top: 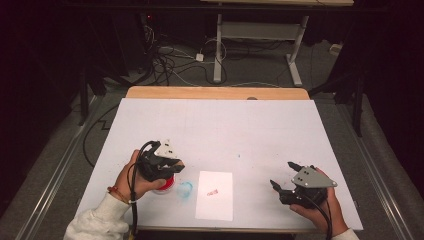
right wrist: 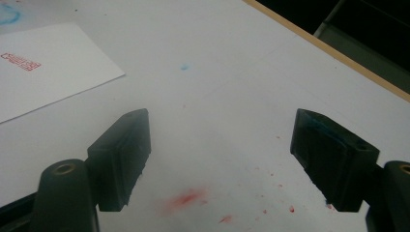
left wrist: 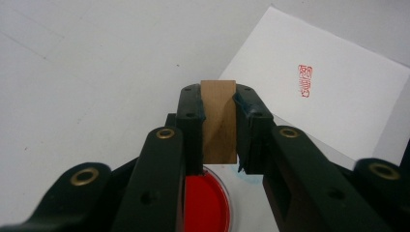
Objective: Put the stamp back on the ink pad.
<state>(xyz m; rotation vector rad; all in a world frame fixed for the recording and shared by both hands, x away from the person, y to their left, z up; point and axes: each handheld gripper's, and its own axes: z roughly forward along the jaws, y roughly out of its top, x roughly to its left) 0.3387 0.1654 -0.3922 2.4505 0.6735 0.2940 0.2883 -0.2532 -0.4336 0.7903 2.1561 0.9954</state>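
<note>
My left gripper (left wrist: 218,108) is shut on a wooden stamp block (left wrist: 219,121), held upright between its jaws. Just below it lies a round red ink pad (left wrist: 205,200), which peeks out red under the left hand (top: 164,184). A white sheet of paper (top: 215,195) lies to the right of the pad, with a red stamped mark (left wrist: 305,80) on it. In the high view my left gripper (top: 167,165) hovers at the table's front left. My right gripper (right wrist: 220,145) stands open at the front right (top: 284,176), nothing between its jaws.
A white cover (top: 215,135) lies over the wooden table. Red ink smudges (right wrist: 186,199) and a small blue spot (right wrist: 184,67) mark the surface near my right gripper. A clear round lid with blue smears (top: 185,189) lies beside the ink pad. Cables and a desk frame stand beyond the far edge.
</note>
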